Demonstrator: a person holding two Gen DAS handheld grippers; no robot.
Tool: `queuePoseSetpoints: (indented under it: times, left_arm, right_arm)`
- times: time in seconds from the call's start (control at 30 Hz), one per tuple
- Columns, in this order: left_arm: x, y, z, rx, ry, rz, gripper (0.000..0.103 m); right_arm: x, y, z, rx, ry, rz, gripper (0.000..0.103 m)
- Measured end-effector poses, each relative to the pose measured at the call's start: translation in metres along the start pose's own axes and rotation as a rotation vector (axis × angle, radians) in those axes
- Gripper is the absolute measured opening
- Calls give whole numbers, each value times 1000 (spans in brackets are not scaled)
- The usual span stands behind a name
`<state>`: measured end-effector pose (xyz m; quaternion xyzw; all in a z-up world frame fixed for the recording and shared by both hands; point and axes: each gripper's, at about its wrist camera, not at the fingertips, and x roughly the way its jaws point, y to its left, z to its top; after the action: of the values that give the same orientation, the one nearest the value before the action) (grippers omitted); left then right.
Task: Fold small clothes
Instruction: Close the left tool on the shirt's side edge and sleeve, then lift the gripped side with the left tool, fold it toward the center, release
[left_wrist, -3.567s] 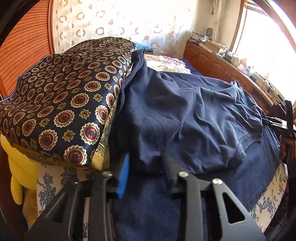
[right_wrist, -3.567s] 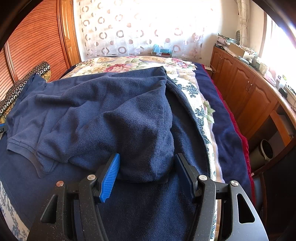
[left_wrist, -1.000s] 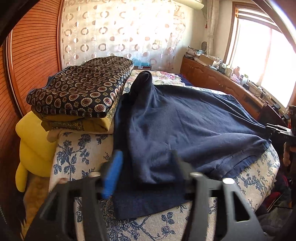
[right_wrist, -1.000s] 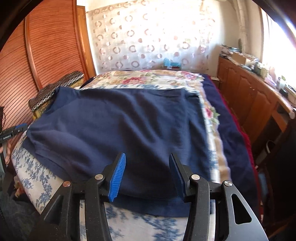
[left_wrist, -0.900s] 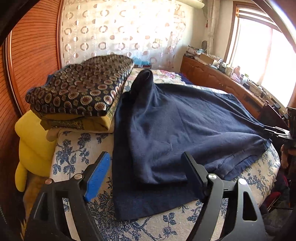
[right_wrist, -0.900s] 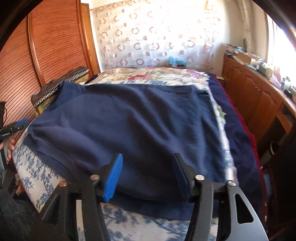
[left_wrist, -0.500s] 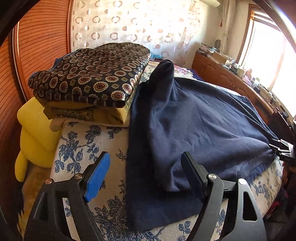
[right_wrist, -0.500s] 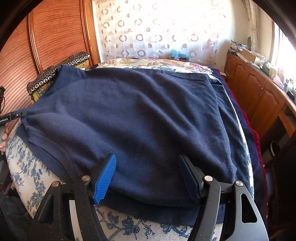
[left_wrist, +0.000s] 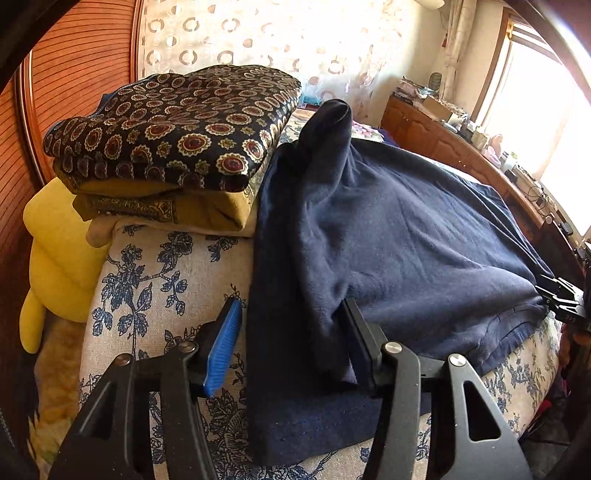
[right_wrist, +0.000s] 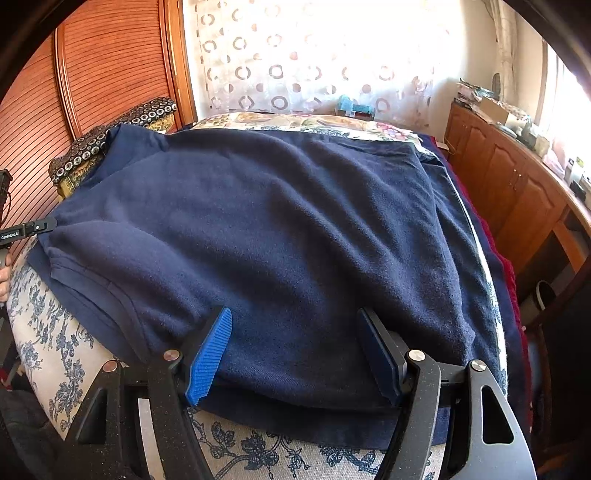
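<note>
Room: a bedroom with slatted wooden doors on one side, a sheer curtain printed with rings at the far end, and a wooden cabinet run under the bright window.
Bed: covered in a cream sheet with blue flowers; a more colourful floral spread shows further back.
Garment: a navy top lies spread across the near end of the bed — folded over so one layer rests on another, the lower hem sticking out below the upper edge. One part rises in a rounded hump beside the cushions.
Cushions: a dark medallion-patterned one stacked on a mustard one, just touching the navy top's edge; something yellow and padded sits beside the bed below them.
Left gripper: jaws apart, straddling the near left edge of the navy top, the blue pad over the flowered sheet and the other finger against the cloth — not closed on it.
Right gripper: jaws spread wide over the near right edge of the navy top, fabric lying between the pads, nothing pinched.
Across the bed: each camera catches the other gripper's black tip at the far corner of the garment's near edge.
</note>
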<state>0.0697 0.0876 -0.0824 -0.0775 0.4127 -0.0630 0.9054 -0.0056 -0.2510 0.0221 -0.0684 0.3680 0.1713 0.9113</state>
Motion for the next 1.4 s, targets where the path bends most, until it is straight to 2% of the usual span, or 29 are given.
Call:
queuePoseSetpoints:
  times: [0.03,0.1,0.17,0.2,0.37,0.6,0.97,1.2,1.4]
  left_arm:
    - [0,-1,-1,4,-1,-1,49]
    - [0,-3,-3,10,1,-26,27]
    - [1,-8,-4,17,5,-64,12]
    - [-2,-9,-4,22,-5,-63,10]
    - [-24,-36,8,67,-78,-124,8]
    - [-45,-83,40,148,-148,-203,8]
    - [-40,-158,86,252,-181,-318,8]
    - [-43,-215,105,347,-192,-385,8]
    - [-52,-262,119,426,-207,-427,8]
  right_arm:
    - [0,-1,-1,-2,1,-1,72]
    - [0,-1,-1,-9,3,-5,72]
    - [0,0,-1,-15,6,-10,72]
    - [1,0,-1,-18,7,-12,73]
    - [2,-4,-1,-18,6,-7,73]
    - [2,-8,-1,-11,3,3,73]
    - [0,-19,-5,45,-18,39,73]
    - [-16,-36,-8,117,-88,36,73]
    - [-45,-48,-13,127,-149,8,73]
